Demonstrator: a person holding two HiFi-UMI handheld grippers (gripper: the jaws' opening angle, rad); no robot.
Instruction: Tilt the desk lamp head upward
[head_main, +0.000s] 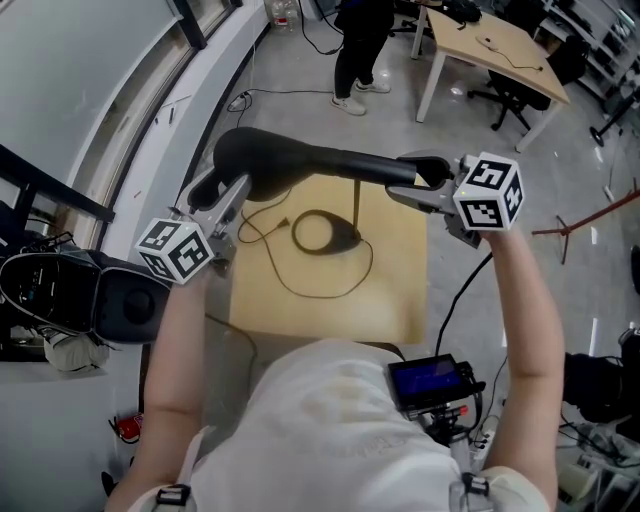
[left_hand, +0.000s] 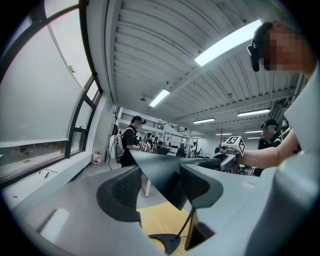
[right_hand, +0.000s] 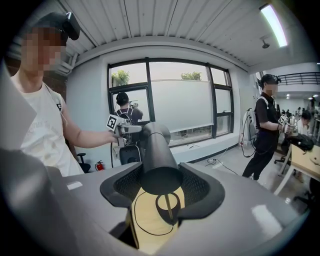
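A black desk lamp stands on a small wooden table (head_main: 395, 290). Its long dark head (head_main: 330, 165) lies roughly level above its ring-shaped base (head_main: 320, 235), joined by a thin stem. My left gripper (head_main: 240, 190) is shut on the rounded left end of the head. In the left gripper view the head (left_hand: 160, 175) shows as a dark wedge between the pads of that gripper (left_hand: 160, 187). My right gripper (head_main: 425, 185) is shut on the right end. In the right gripper view the round end (right_hand: 157, 155) fills the gap of that gripper (right_hand: 161, 187), with the base (right_hand: 168, 202) below.
The lamp's black cable (head_main: 300, 285) loops over the tabletop. Black equipment (head_main: 60, 290) sits on the floor at the left by the window wall. A person (head_main: 360, 45) stands beyond the table next to another desk (head_main: 500, 45). A small screen (head_main: 435, 380) hangs at my waist.
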